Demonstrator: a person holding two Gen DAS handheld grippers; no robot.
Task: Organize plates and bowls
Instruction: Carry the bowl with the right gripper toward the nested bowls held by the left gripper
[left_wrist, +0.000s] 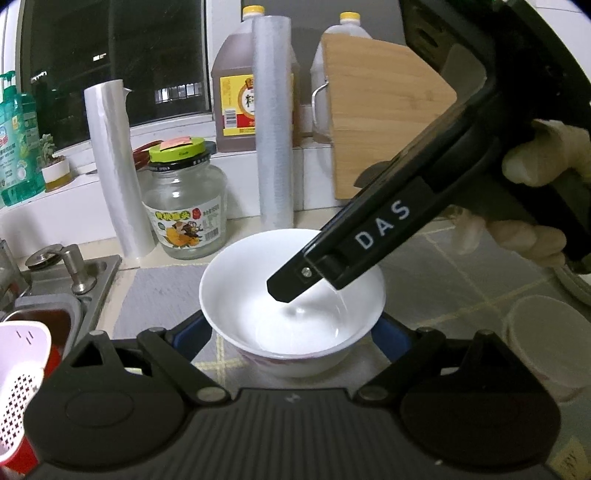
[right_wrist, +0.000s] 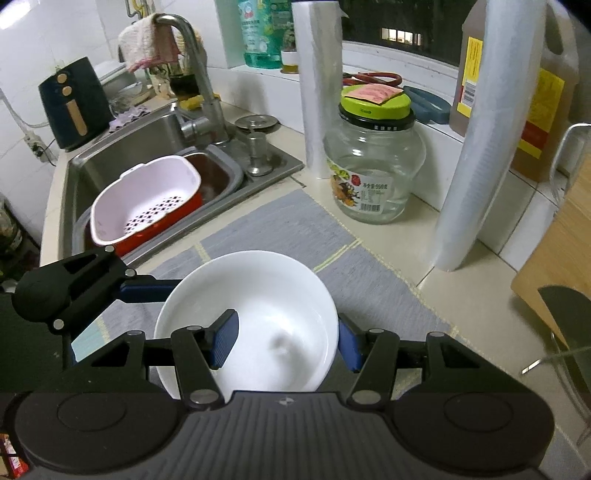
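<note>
Right wrist view: the white bowl (right_wrist: 258, 314) is up over the grey mat (right_wrist: 288, 229) on the table (right_wrist: 443, 288). It is hard, smooth, slippery and breakable. My right gripper (right_wrist: 282, 343) pinches its rim; my left gripper (left_wrist: 291, 332) hugs its sides.

A glass jar (right_wrist: 373, 162) with a green lid is flanked by two film rolls (right_wrist: 321, 88) near the counter's (right_wrist: 476, 295) back edge, beside the sink (right_wrist: 110, 155).
</note>
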